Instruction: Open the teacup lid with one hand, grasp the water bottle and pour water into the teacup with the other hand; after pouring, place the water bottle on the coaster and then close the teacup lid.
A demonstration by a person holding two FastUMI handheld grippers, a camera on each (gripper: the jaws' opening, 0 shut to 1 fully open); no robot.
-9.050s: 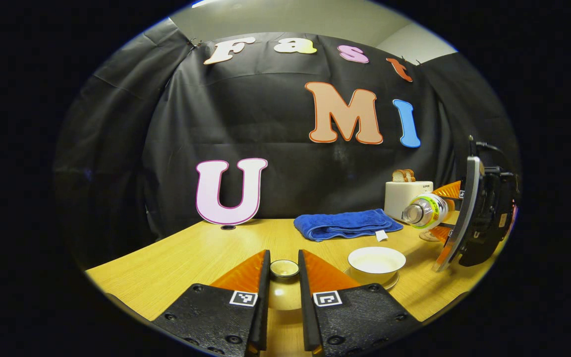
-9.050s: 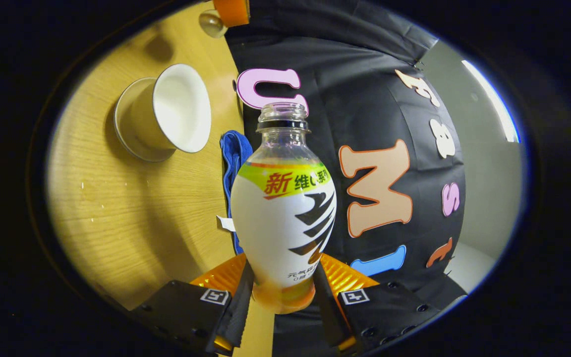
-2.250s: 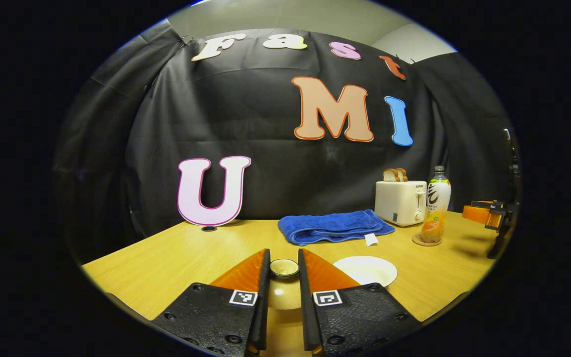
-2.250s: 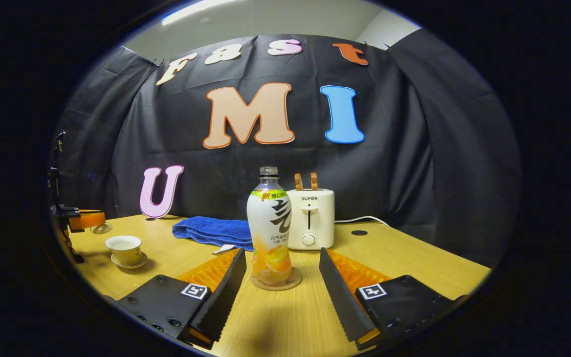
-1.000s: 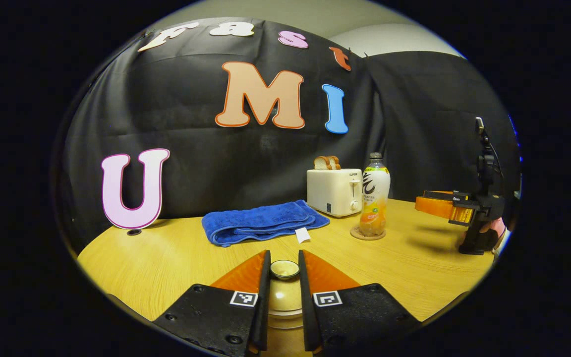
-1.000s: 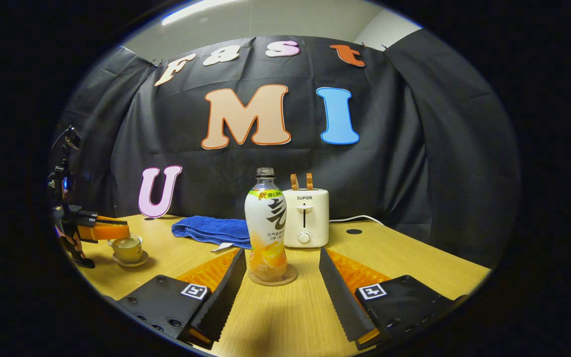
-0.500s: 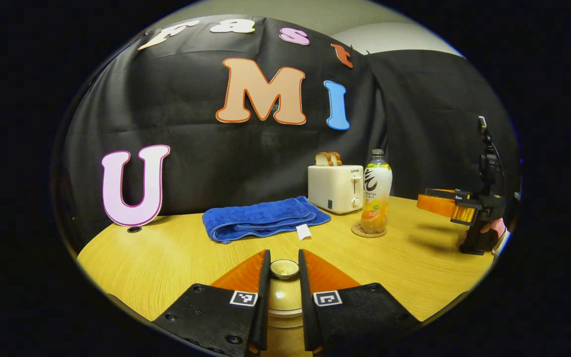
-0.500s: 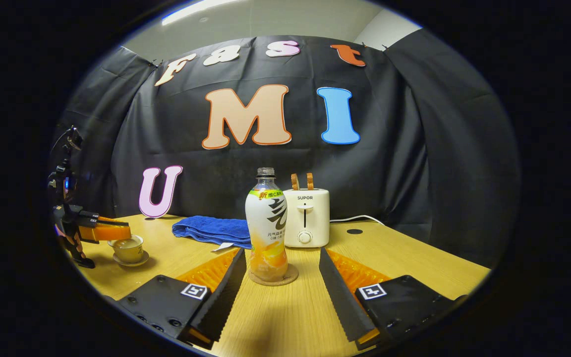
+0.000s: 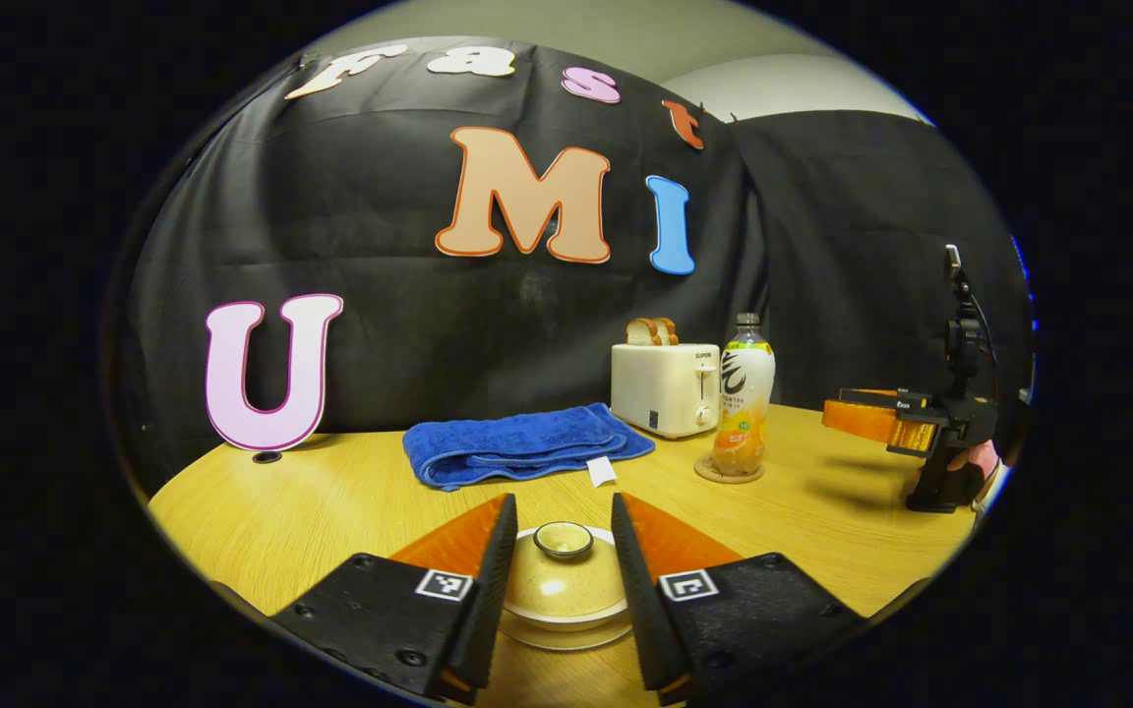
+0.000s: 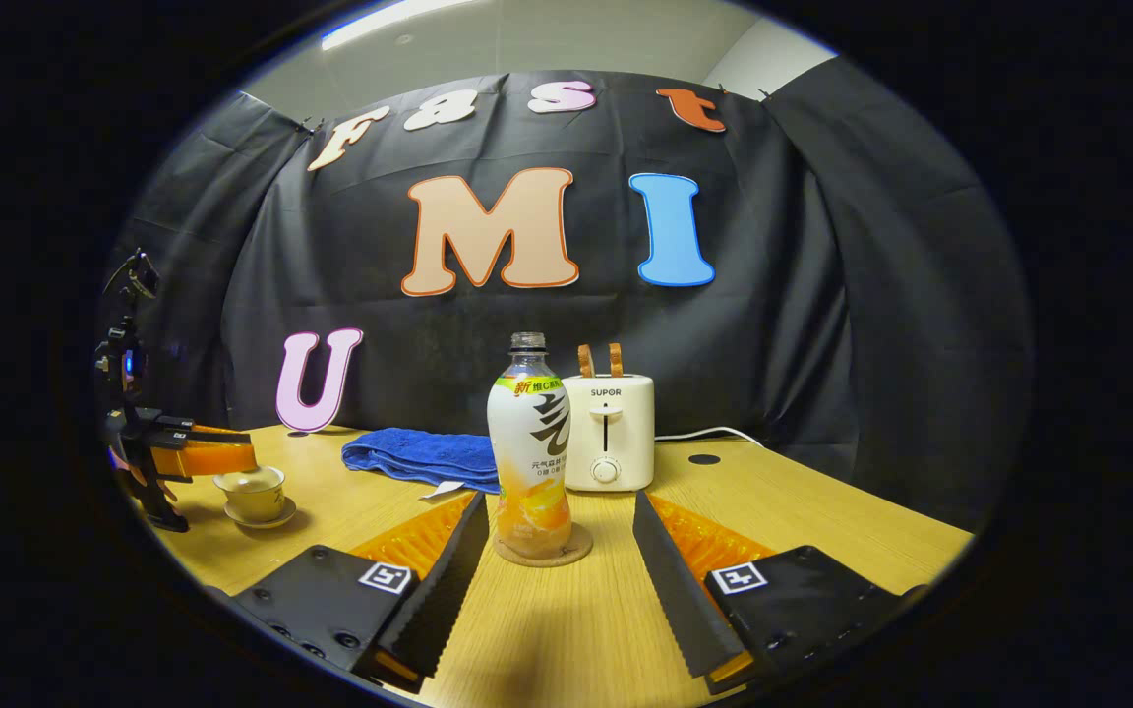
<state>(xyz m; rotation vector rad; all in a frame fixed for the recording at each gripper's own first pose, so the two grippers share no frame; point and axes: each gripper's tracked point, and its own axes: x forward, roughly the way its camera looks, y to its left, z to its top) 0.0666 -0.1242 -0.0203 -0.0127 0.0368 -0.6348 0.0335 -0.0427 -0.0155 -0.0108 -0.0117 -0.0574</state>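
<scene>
Glazed cream lid (image 9: 566,575) back on the teacup (image 10: 254,494), sitting level, small round knob up, saucer rim showing under it. Left gripper (image 9: 561,600) spread, one finger either side of the lid, neither touching it, so let go by the look of it. Water bottle (image 10: 531,454) upright on the coaster (image 10: 543,551), just in front of the toaster (image 10: 610,431), uncapped, orange liquid low in its body. Right gripper (image 10: 557,580) wide apart, flanking the bottle without contact. Judging from this: pouring done, bottle parked, lid closed; nothing left but backing both grippers away. No telling how full the cup is under the lid. Cup well apart from the bottle, on the table (image 10: 576,629).
</scene>
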